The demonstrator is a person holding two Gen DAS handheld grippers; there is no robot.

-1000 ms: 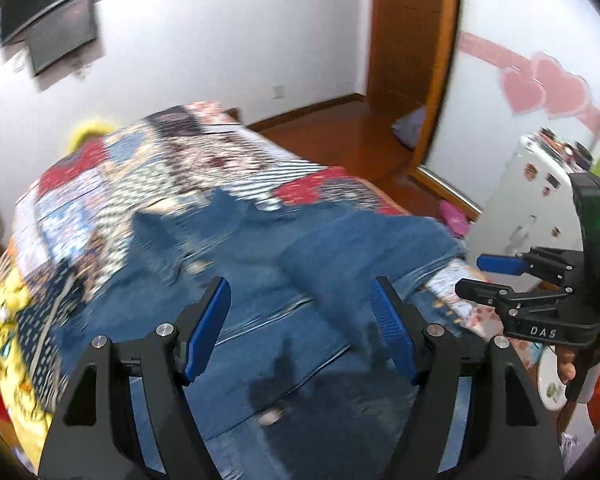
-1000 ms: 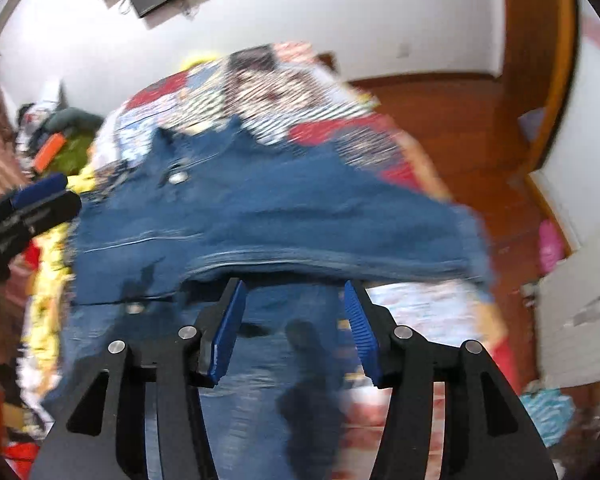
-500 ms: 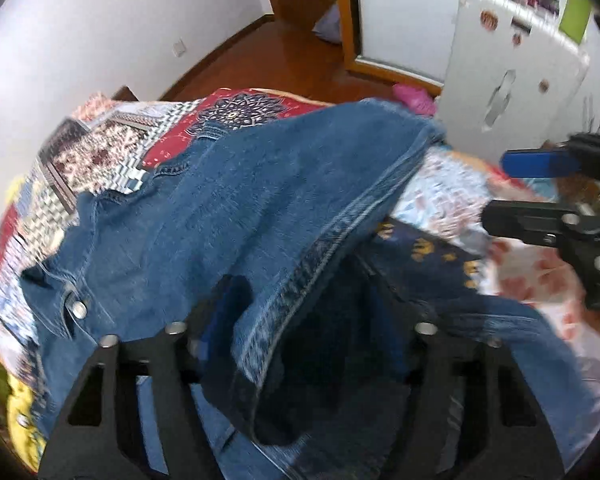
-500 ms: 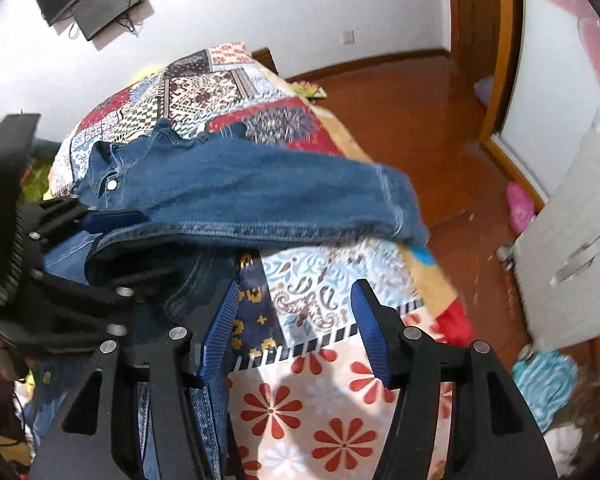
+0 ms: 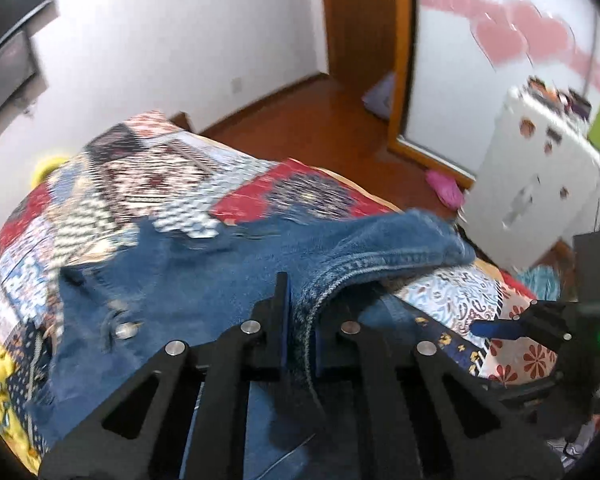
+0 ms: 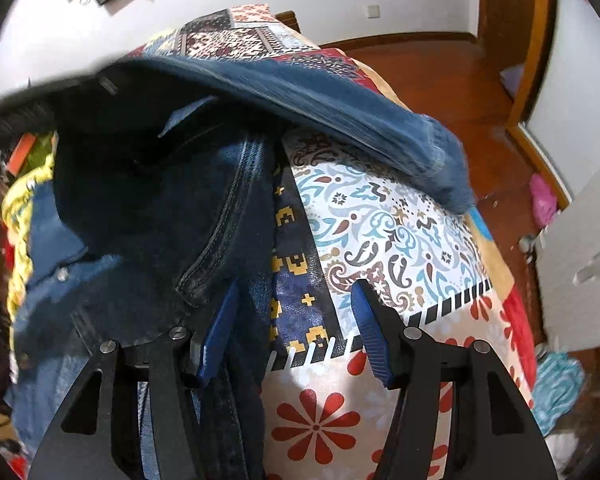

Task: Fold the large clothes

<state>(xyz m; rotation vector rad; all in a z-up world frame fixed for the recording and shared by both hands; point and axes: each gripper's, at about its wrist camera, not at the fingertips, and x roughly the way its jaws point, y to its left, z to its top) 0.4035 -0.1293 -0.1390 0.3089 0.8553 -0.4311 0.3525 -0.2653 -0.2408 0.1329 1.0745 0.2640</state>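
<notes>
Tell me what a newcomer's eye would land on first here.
First, the denim jacket sprawled over the patchwork quilt, its seam clamped in the left gripper at the bottom of the left view. In the right view the right gripper stands open above the quilt beside the denim, and a sleeve hangs blurred across the top.

Patchwork quilt (image 6: 384,220), white cabinet (image 5: 536,184), wall television (image 5: 4,68)

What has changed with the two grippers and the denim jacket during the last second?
The left gripper, open a second ago, has shut on a seam edge of the denim jacket and lifts it, so the sleeve hangs raised over the quilt. The right gripper stays open, holding nothing.
</notes>
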